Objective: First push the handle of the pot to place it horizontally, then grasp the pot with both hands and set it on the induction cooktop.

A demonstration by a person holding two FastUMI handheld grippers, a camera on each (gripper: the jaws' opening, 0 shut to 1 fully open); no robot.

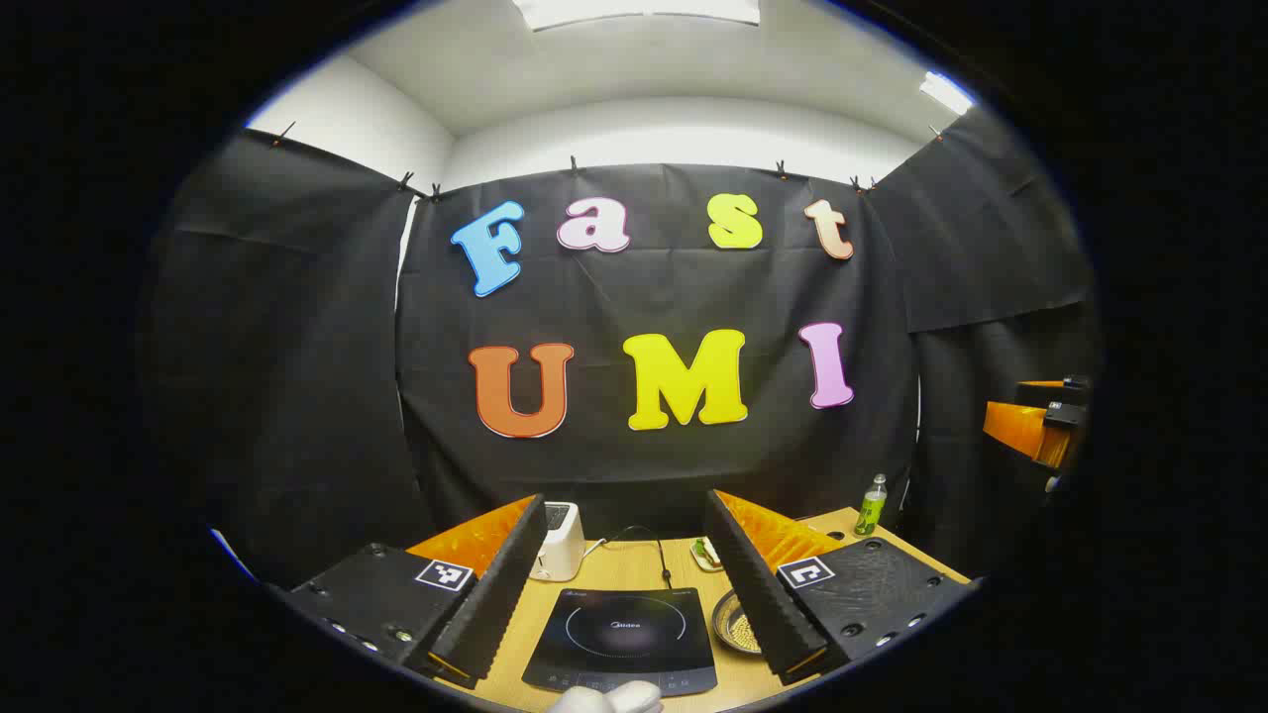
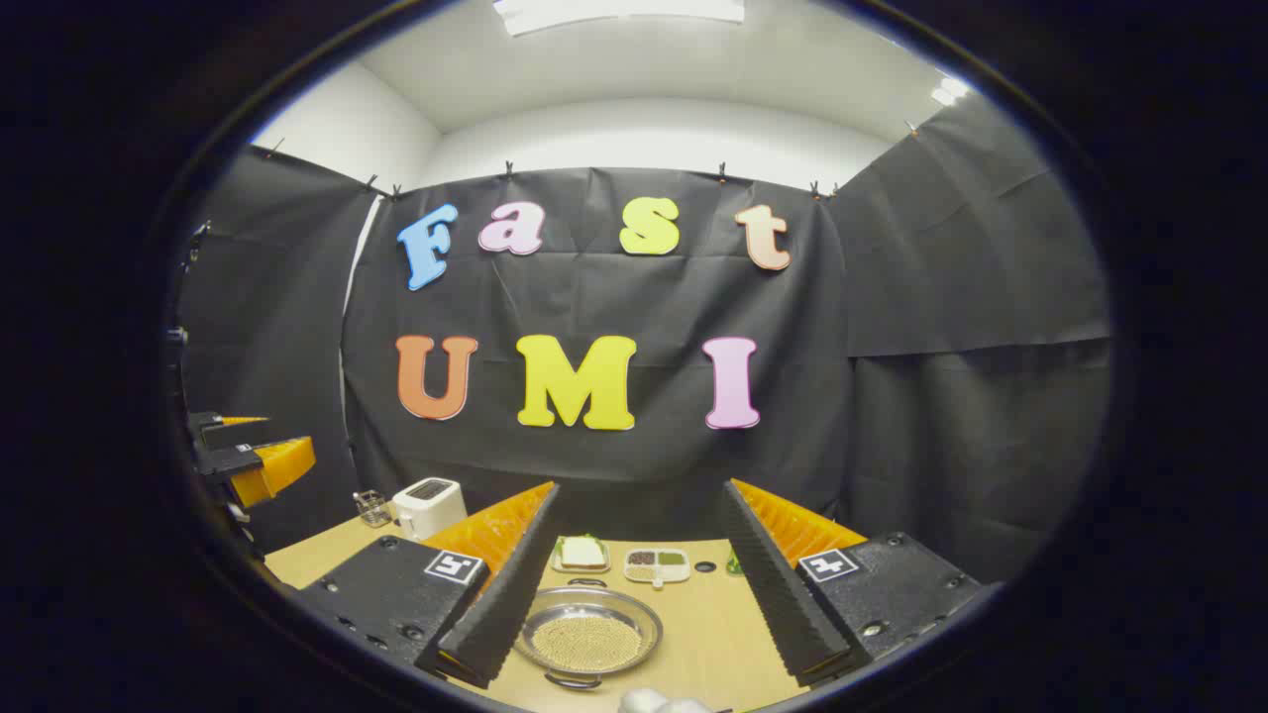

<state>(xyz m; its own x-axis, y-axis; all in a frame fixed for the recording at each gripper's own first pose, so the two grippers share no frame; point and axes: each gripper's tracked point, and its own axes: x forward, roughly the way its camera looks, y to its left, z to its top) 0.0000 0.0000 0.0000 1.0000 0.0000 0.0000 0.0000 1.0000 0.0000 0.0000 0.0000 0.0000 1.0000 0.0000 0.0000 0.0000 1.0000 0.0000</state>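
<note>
Both grippers hang above a wooden bench (image 2: 713,634), jaws spread wide and holding nothing. Between the right gripper (image 2: 634,604) jaws lies the pot (image 2: 588,634), a shallow metal pan of pale grains. Beyond it sit a bread plate (image 2: 581,554) and a divided dish (image 2: 657,564). Between the left gripper (image 1: 619,594) jaws lies the induction cooktop (image 1: 622,637), a toaster (image 1: 558,540) behind.

My jaws stood wide apart above the table (image 2: 708,634). Between them: pot (image 2: 588,636) of pale grains. Beyond: bread plate (image 2: 581,554), divided dish (image 2: 657,564). Far left: toaster (image 2: 429,506).
</note>
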